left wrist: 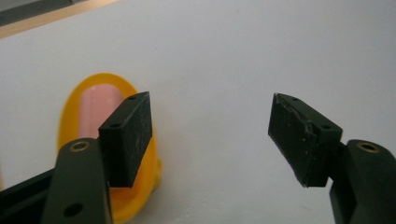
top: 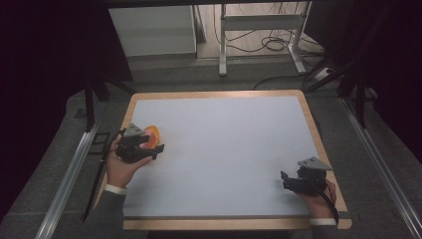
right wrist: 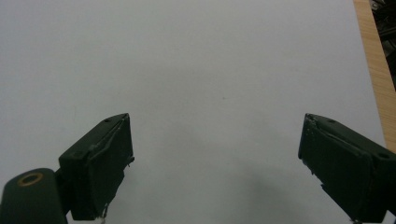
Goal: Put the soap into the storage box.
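Orange dish (left wrist: 74, 116) with pink inside lies near table's left edge.

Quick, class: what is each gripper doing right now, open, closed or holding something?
Left gripper: open, holding nothing; orange object beside it.
Right gripper: open, holding nothing.

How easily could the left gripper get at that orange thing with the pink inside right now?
Probably yes. The left gripper stands open right beside the orange piece, which lies on the white sheet just outside one jaw, not between them. Nothing else is near it, so a small sideways shift should bring it between the jaws.
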Tool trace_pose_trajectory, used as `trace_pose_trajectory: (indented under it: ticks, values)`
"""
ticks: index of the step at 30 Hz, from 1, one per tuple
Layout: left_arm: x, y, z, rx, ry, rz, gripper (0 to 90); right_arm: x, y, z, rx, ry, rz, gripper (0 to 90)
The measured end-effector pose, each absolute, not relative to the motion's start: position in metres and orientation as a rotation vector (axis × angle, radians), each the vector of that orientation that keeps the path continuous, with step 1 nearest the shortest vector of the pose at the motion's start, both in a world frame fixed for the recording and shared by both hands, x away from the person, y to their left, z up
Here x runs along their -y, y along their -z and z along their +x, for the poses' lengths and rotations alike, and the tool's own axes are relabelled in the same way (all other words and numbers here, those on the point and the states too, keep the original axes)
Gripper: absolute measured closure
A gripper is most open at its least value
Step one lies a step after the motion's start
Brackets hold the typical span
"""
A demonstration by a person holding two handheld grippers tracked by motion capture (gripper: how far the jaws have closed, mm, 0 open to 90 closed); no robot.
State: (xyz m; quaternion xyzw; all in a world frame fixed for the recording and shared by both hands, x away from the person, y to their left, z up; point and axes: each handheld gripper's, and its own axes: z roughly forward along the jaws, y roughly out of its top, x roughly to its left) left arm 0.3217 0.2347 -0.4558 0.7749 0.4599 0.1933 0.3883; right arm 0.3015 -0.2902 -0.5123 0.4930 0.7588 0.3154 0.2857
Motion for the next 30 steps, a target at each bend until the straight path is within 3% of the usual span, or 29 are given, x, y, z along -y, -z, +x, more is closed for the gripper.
trace_pose_trajectory:
  ticks: [19,30]
  values:
    - [-0.231,0.511,0.275,-1.169,-0.365,1.964,29.9,0.292,0.511,0.301,-2.019,-0.839,1.323,9.7]
    - [-0.242,0.525,0.269,-1.231,-0.334,1.94,29.9,0.291,0.512,0.302,-2.022,-0.828,1.319,9.7]
